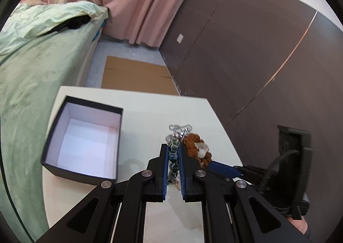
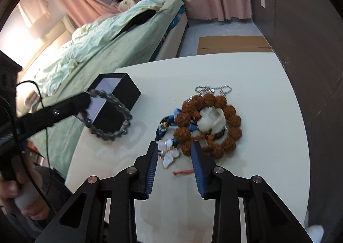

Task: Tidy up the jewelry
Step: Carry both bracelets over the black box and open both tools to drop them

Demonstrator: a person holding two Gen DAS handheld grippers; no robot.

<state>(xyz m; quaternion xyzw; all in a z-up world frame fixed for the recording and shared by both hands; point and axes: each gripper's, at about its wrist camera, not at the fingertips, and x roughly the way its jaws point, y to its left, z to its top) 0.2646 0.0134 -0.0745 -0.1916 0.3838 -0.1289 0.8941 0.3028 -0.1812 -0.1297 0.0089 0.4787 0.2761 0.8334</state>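
— While the left gripper (image 1: pixel 173 163) clamps one grey bead bracelet (image 2: pixel 111 114) at nine o'clock beside the one black box (image 2: pixel 120 95), what's the right doing?

— Right gripper (image 2: pixel 174 168) gapes wide, empty, over one butterfly pendant (image 2: pixel 169 153); one brown bead bracelet (image 2: pixel 214 123) and one ball chain (image 2: pixel 214 89) lie at twelve on the table (image 2: pixel 268 114).

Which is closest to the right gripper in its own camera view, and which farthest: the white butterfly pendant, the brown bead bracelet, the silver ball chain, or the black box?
From the right gripper:
1. White butterfly-shaped shell pendant, between its open fingers, left of centre.
2. Brown rough-bead bracelet, just ahead, to the right.
3. Silver ball chain, beyond the bracelet.
4. Open black cardboard box, far left; too close to call against the chain.
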